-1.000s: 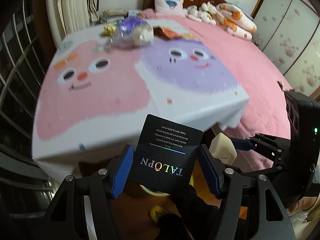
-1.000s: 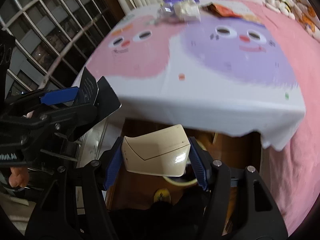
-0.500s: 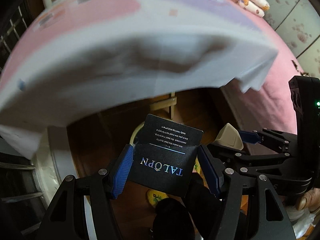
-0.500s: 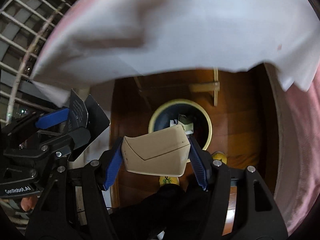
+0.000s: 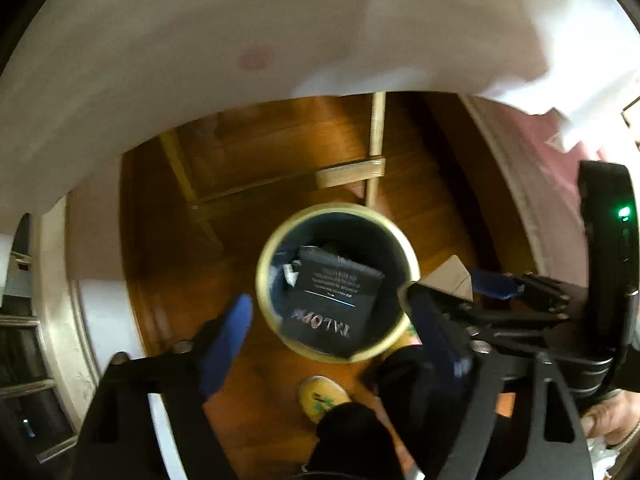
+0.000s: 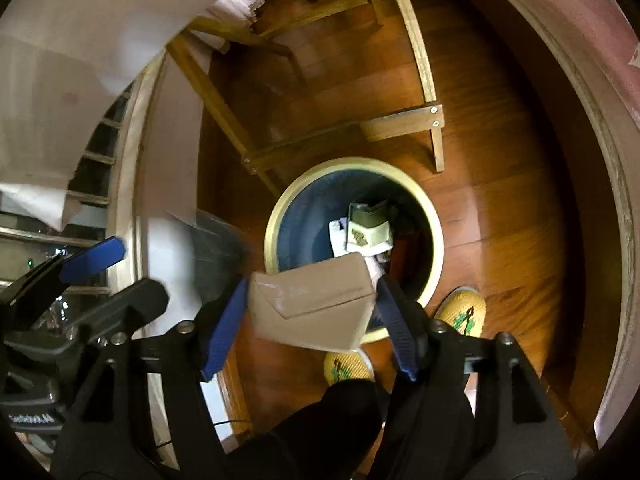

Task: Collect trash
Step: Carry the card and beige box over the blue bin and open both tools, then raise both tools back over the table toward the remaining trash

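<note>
A round bin (image 5: 265,280) with a yellow rim and dark liner stands on the wood floor under the table edge. My left gripper (image 5: 332,336) hangs right above it, jaws opening wide and nothing between them. The black "TALOPN" box (image 5: 332,300) is dropping into the bin mouth below the fingers. My right gripper (image 6: 310,324) hovers at the bin's near rim (image 6: 276,220); its jaws are opening, with the beige box (image 6: 312,304) tilted between them and the pads just off its sides. White and green scraps (image 6: 368,232) lie in the bin.
The white tablecloth (image 5: 200,60) hangs over the scene's top. Wooden table legs and a crossbar (image 6: 400,124) stand just behind the bin. A person's yellow slippers (image 6: 464,312) are beside the bin. A pink bed side (image 6: 592,60) runs along the right.
Both grippers sank from above the table to just over the bin. The left jaws let go of the black box, which fell toward the bin. The beige box tilted as the right jaws widened.
</note>
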`<action>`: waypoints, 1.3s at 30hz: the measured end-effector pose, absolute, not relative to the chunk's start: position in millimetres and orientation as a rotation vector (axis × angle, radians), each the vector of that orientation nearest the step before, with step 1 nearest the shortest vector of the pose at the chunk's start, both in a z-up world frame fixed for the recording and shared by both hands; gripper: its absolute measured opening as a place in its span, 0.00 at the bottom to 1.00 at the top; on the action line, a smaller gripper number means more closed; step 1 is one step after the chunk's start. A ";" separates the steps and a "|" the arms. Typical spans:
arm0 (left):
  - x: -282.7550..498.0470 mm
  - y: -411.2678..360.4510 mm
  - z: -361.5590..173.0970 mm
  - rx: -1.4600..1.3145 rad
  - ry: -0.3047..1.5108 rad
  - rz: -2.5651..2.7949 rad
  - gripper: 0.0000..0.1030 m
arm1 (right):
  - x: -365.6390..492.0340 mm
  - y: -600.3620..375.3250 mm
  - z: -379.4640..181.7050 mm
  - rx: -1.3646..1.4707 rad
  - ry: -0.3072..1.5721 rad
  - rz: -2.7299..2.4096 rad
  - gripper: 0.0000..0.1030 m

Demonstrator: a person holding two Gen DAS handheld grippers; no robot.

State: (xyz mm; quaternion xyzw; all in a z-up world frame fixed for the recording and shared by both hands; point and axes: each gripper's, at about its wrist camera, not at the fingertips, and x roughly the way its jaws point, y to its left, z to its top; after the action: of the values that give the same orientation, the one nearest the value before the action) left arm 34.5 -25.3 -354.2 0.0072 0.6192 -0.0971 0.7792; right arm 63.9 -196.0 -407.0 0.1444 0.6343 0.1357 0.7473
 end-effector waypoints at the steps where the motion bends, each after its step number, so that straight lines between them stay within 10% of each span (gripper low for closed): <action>1: 34.0 -21.9 -357.5 0.014 1.339 -0.204 0.86 | 66.7 -195.0 -408.2 0.318 1.384 0.296 0.66; 16: 28.5 10.8 -307.5 -0.027 1.325 -0.133 0.87 | 66.4 -178.3 -346.9 0.254 1.354 0.283 0.68; 39: 2.6 15.9 -42.2 0.019 1.114 -0.209 0.88 | 37.1 -157.4 -68.7 0.087 1.163 0.343 0.68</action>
State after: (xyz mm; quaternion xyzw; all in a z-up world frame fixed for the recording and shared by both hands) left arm 2.6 15.9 -42.2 0.0092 0.5278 -0.0989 0.8435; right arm 37.1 -157.4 -68.7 0.0407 0.5464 0.1612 0.8208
